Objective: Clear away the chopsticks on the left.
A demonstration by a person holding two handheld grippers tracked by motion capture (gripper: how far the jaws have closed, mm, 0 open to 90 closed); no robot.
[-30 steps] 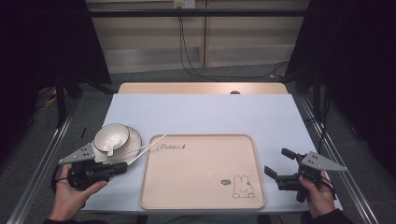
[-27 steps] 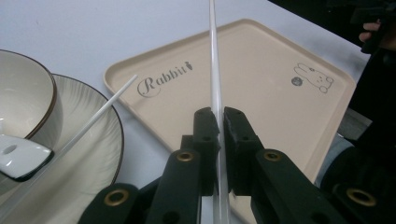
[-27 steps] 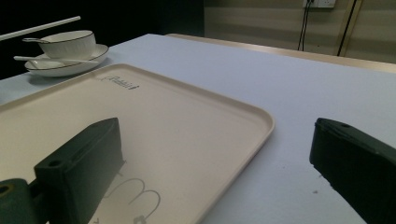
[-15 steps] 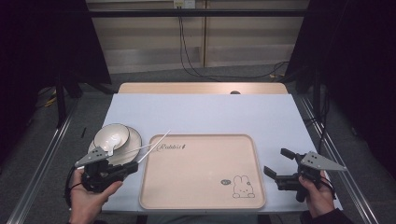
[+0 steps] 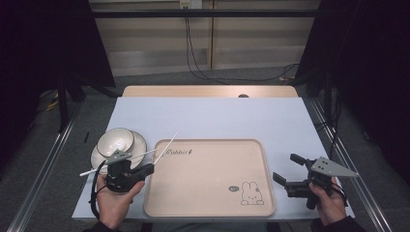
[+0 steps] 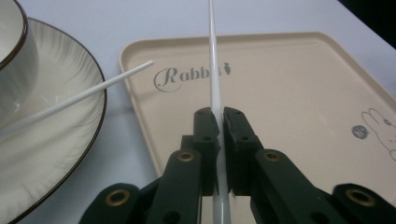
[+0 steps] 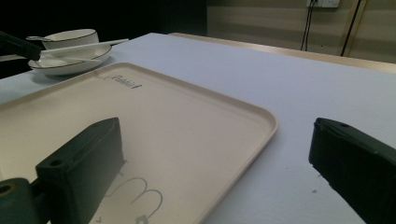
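Looked like glazed ceramic: the bowl [image 5: 115, 141] and the plate [image 6: 56, 140], cream, glossy, the plate finely ribbed with a thin dark rim. Appeared smooth white plastic, slightly shiny: the two chopsticks [image 6: 215, 88]. Seemed matt beige plastic, smooth, with printed letters: the tray [image 5: 212, 212]. Covered with a pale matt sheet, the desk [image 5: 212, 116]; bare wood at its far edge. Black matt plastic with brass-coloured rivets: the left claw [image 6: 219, 122].

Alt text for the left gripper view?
The left gripper is shut on a white chopstick pointing over a beige tray. A second chopstick rests on a plate beside a bowl at left.
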